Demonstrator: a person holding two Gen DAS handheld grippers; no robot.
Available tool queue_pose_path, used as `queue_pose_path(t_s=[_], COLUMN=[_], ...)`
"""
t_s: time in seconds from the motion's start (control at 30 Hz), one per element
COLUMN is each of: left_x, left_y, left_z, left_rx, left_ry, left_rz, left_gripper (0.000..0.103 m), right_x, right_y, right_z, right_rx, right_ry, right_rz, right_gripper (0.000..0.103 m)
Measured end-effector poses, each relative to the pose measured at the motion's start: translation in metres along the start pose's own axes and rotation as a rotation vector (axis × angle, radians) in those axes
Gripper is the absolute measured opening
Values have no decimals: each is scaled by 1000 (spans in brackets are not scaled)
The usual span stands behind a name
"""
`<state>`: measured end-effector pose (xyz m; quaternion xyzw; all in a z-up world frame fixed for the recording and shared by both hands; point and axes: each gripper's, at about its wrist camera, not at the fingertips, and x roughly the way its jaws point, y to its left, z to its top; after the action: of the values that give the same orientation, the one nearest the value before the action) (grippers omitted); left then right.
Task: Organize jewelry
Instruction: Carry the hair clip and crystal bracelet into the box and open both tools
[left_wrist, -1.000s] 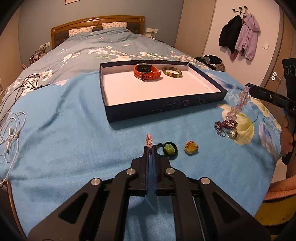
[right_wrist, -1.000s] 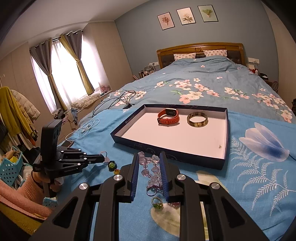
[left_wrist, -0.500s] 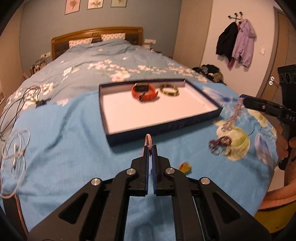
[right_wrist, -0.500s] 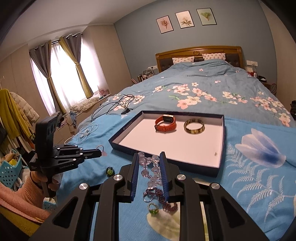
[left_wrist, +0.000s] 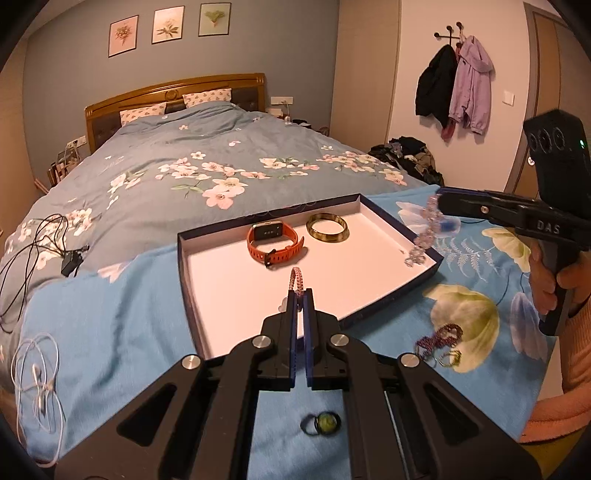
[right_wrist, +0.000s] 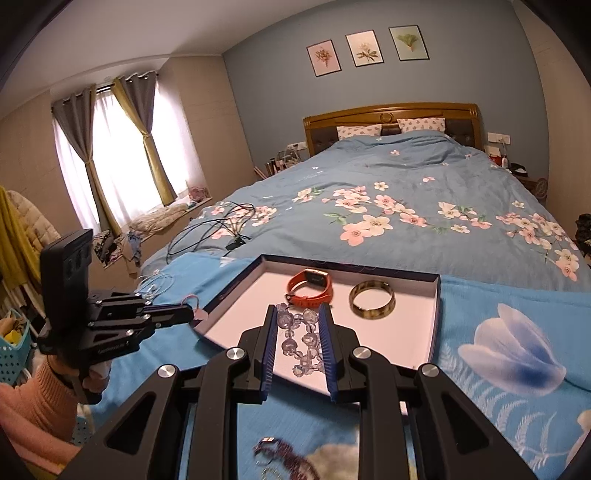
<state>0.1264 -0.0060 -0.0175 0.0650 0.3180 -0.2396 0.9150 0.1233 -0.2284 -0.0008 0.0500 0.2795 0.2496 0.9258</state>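
Note:
A navy tray (left_wrist: 192, 280) with a white floor lies on the bed and holds an orange watch (left_wrist: 275, 243) and a gold bangle (left_wrist: 327, 228). My left gripper (left_wrist: 300, 295) is shut on a pink braided bracelet (left_wrist: 296, 280), held over the tray's near part. My right gripper (right_wrist: 297, 314) is shut on a clear bead bracelet (right_wrist: 301, 341), which hangs over the tray's right edge (left_wrist: 424, 236). A purple bead chain (left_wrist: 439, 338), a gold ring (left_wrist: 451, 356) and a green-stone ring (left_wrist: 320, 422) lie on the blue blanket.
Black cables (left_wrist: 40, 240) and white earphones (left_wrist: 35, 373) lie on the left of the bed. Clothes hang on the wall at right (left_wrist: 456, 85). Curtains and a window (right_wrist: 118, 155) are on the left in the right wrist view.
Both grippers have lifted off the blanket and moved forward over the tray, each carrying its bracelet. The bead bracelet has come clear of the purple chain and ring on the blanket.

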Motion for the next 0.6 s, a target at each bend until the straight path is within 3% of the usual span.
queue_pose_path(t_s=[0.23,0.6], left_x=[29,68], left_y=[-4,8], left_z=[12,21], left_rx=[36,15], left_ry=[30,80], left_rz=[17,12], left_gripper=[3,3], right_x=[30,67], right_y=[-17,-29], right_z=[11,18], right_rx=[25,44], right_ry=[34,79], right_rz=[-24,-42], right_gripper=[20,20])
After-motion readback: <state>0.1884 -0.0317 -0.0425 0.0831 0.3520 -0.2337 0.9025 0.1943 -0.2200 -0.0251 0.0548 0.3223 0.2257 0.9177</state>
